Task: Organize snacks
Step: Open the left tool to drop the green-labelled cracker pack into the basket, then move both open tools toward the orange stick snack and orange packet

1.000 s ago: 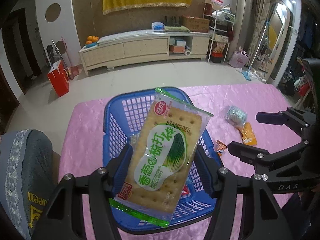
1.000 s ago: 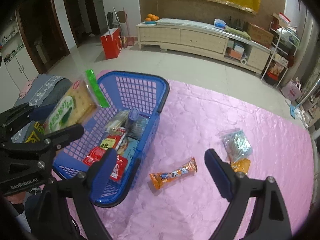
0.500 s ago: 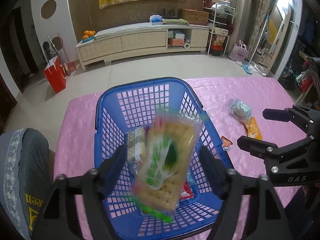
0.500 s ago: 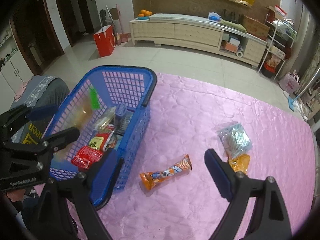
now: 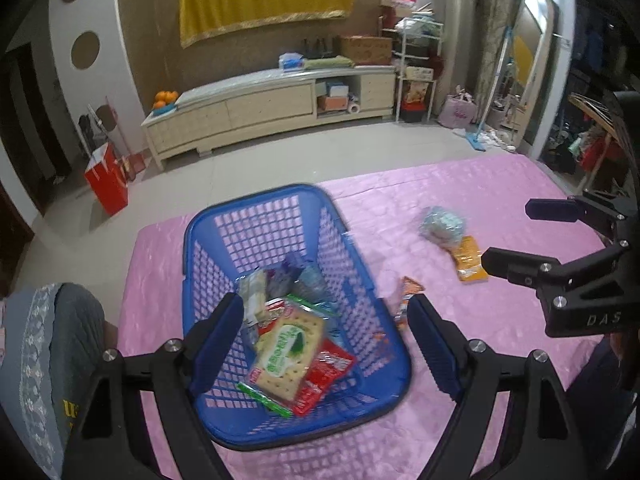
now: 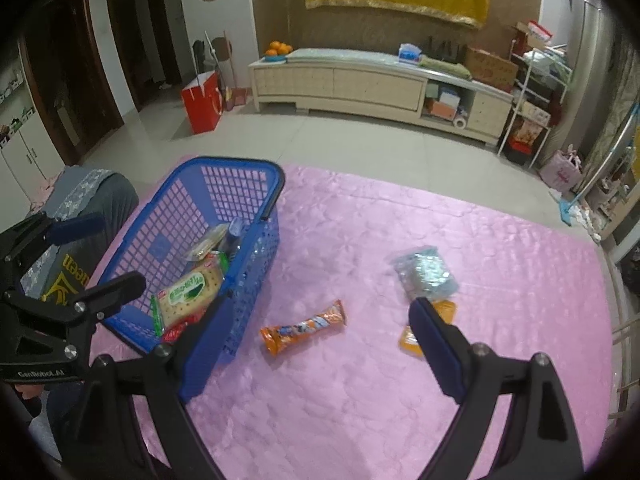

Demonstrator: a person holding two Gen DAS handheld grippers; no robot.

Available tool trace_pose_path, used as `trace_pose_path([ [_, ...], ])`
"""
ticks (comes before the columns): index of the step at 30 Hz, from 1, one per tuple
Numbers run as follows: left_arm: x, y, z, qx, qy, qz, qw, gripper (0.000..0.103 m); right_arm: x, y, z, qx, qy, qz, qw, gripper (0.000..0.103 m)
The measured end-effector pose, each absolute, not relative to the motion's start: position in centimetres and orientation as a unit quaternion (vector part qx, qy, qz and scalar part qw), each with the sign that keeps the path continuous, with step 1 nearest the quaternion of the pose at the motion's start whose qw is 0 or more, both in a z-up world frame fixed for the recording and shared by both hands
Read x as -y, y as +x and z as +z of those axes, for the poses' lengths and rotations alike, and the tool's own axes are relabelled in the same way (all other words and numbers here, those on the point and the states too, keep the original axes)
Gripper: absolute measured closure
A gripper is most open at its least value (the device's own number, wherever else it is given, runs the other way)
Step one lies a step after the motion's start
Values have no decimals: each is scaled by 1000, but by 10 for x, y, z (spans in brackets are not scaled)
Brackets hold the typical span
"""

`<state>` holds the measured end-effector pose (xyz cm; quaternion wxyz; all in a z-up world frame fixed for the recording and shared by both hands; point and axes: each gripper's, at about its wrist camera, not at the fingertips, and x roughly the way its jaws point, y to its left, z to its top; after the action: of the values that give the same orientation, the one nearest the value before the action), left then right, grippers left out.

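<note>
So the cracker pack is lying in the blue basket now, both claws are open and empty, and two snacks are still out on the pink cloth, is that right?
Not quite: three snacks remain out, not two. The right wrist view shows an orange wrapped bar, a clear silvery bag and a small orange packet on the pink cloth. The rest holds: the cracker pack lies in the blue basket, and the left claw and right claw are open, empty.

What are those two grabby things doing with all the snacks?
Someone is tidying snacks into the blue basket. The left tool has just been opening its jaws, and nothing is between them now: the cracker pack lies in the basket on other snacks. The right tool is open and empty. An orange snack bar, a silvery bag and an orange packet wait on the pink cloth.
</note>
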<state>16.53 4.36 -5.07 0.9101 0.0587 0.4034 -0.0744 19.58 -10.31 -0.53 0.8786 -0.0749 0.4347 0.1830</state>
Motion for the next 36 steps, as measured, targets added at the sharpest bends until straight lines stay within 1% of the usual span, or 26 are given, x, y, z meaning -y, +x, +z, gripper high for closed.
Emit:
trace_pose_path([
  [5, -13, 154, -42, -391, 82, -86, 913, 21, 132, 181, 4, -428, -74, 171, 884, 11],
  [10, 19, 149, -48, -394, 93, -103, 909, 21, 162, 175, 1, -426, -71, 161, 887, 11],
  [21, 83, 160, -87, -428, 158, -111, 883, 21, 209, 186, -38, -453, -53, 147, 878, 11],
  [26, 98, 171, -109, -449, 163, -111, 872, 21, 222, 189, -64, -469, -42, 146, 870, 11],
  [28, 104, 177, -118, -455, 169, -111, 867, 23, 224, 194, -76, -477, -44, 145, 866, 11],
  [30, 111, 182, -124, -461, 181, -104, 862, 30, 224, 195, -86, -484, -44, 147, 862, 11],
  [33, 118, 191, -138, -476, 208, -95, 849, 35, 228, 203, -101, -496, -29, 153, 854, 11],
  [36, 120, 204, -151, -493, 221, -90, 837, 35, 227, 213, -118, -508, -15, 155, 847, 11],
])
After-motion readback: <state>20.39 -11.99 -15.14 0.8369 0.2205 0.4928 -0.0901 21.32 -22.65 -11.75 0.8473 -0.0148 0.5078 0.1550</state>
